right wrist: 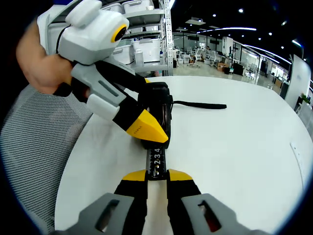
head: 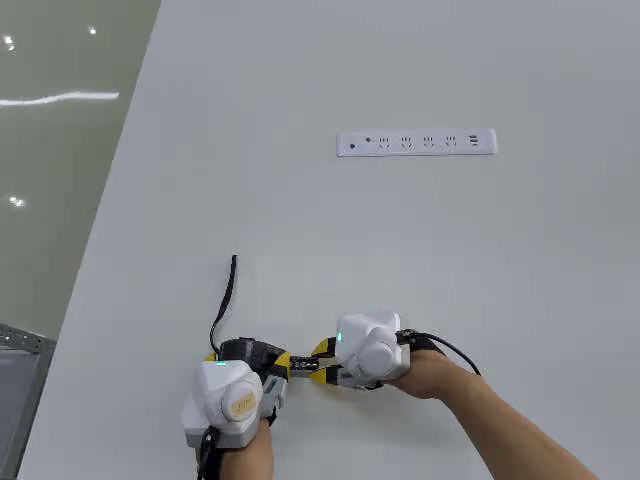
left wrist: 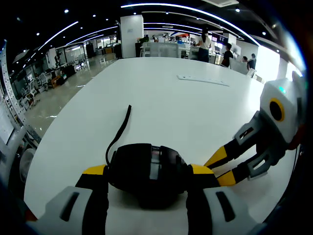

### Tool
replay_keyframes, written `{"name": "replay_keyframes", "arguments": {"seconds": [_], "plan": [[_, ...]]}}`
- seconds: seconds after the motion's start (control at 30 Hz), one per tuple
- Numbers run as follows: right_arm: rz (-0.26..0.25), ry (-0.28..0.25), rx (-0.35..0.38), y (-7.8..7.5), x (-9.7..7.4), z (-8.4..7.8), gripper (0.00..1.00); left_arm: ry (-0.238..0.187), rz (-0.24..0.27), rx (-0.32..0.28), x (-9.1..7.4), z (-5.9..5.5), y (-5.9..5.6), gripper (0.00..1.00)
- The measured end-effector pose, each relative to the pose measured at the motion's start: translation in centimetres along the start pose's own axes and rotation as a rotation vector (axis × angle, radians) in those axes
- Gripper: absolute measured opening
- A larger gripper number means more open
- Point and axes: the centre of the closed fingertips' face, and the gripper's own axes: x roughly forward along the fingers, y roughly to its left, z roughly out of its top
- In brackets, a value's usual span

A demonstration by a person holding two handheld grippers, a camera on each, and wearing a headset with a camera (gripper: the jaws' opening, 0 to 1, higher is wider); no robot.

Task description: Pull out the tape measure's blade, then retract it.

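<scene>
- The left gripper [left wrist: 147, 170] had its fingers clamped on the black tape measure [head: 252, 352] (its strap [head: 225, 295] trailing toward the upper left), low in the head view on the white tabletop [head: 400, 230]
- The right gripper [right wrist: 157, 175] had its fingers pinched on the blade [right wrist: 157, 160], a short length showing

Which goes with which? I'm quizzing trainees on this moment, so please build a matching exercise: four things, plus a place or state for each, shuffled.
Things
1. tape case
2. blade
3. strap
4. power strip

Places or states
A. white, lying far across the table
B. pinched between fingers of the right gripper
C. clamped between fingers of the left gripper
D. black, trailing loose on the table beyond the case

Pairs: 1-C, 2-B, 3-D, 4-A
</scene>
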Motion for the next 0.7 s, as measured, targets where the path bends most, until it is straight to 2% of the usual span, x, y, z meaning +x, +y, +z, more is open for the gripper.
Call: {"name": "replay_keyframes", "arguments": {"seconds": [0.37, 0.7], "plan": [[-0.001, -0.002, 0.001, -0.22, 0.91, 0.21, 0.13, 0.005, 0.002, -0.001, 0.06, 0.12, -0.01, 0.62], [-0.002, -0.009, 0.001, -0.07, 0.86, 0.94, 0.13, 0.005, 0.001, -0.003, 0.11, 0.05, 0.17, 0.62]]}}
